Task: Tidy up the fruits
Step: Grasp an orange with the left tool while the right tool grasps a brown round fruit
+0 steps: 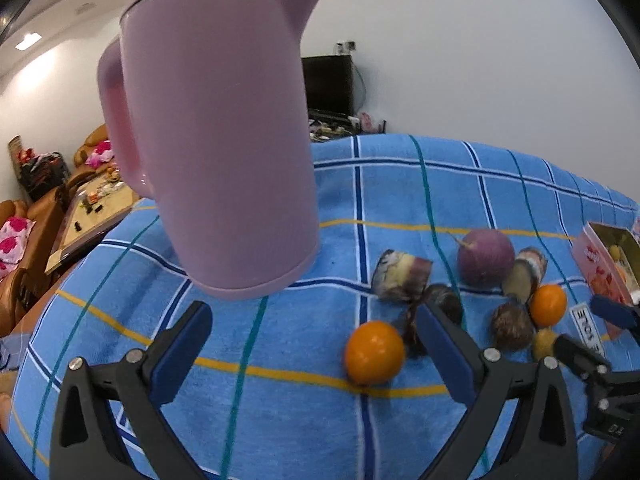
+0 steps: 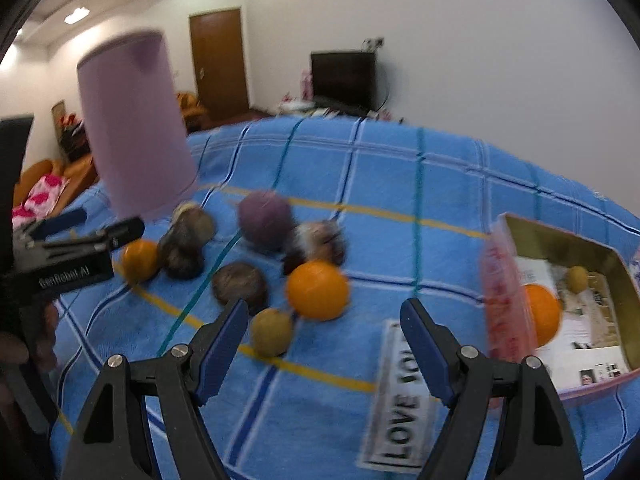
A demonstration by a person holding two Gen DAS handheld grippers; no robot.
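Note:
Loose fruit lies on a blue checked cloth [image 1: 280,420]. My left gripper [image 1: 316,344] is open, low over the cloth; an orange [image 1: 374,352] sits between its fingers, close to the right one, untouched. Beyond it lie a round purple fruit [image 1: 486,258], several dark brown fruits and a second orange [image 1: 548,306]. My right gripper [image 2: 324,340] is open and empty, with that orange [image 2: 318,290] and a small yellow-brown fruit [image 2: 272,332] just ahead of its left finger. An open pink box [image 2: 560,240] at the right holds an orange [image 2: 540,316] and a small fruit [image 2: 576,278].
A tall pink kettle [image 1: 216,140] stands on the cloth at the left, just past the left gripper. A "LOVE YOU" label [image 2: 400,400] lies flat beside the box. Sofas and a low table [image 1: 92,216] lie beyond the table's left edge.

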